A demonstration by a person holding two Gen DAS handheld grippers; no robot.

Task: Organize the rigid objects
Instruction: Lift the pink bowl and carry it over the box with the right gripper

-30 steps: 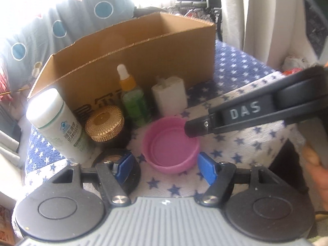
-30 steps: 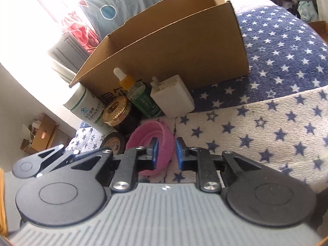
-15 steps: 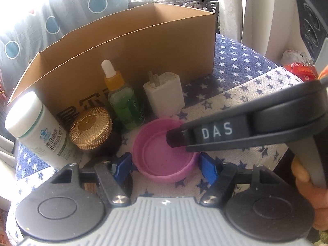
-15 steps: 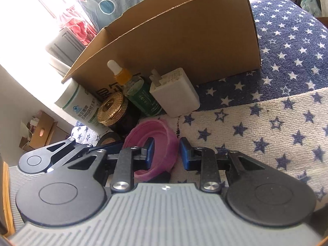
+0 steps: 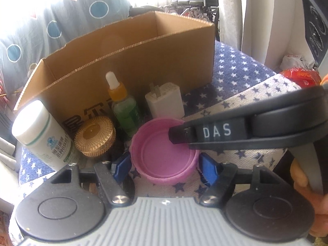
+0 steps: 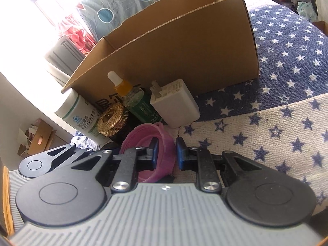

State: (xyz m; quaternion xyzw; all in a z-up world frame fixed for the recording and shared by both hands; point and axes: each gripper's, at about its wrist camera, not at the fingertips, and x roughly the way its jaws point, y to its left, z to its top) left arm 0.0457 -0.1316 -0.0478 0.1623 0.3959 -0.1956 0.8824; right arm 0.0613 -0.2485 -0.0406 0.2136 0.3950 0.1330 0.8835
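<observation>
Cardboard box point(image 5: 131, 61) looks empty, 5 items outside. Right gripper point(image 6: 165, 151) straddles pink lid point(image 6: 162, 143) wall, unclenched; left gripper point(image 5: 164, 165) spread wide.

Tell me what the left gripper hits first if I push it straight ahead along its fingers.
The pink lid: it already sits between the open fingers of the left gripper. The right gripper's finger reaches over its rim, and the white charger stands behind it; depth is uncertain.
</observation>
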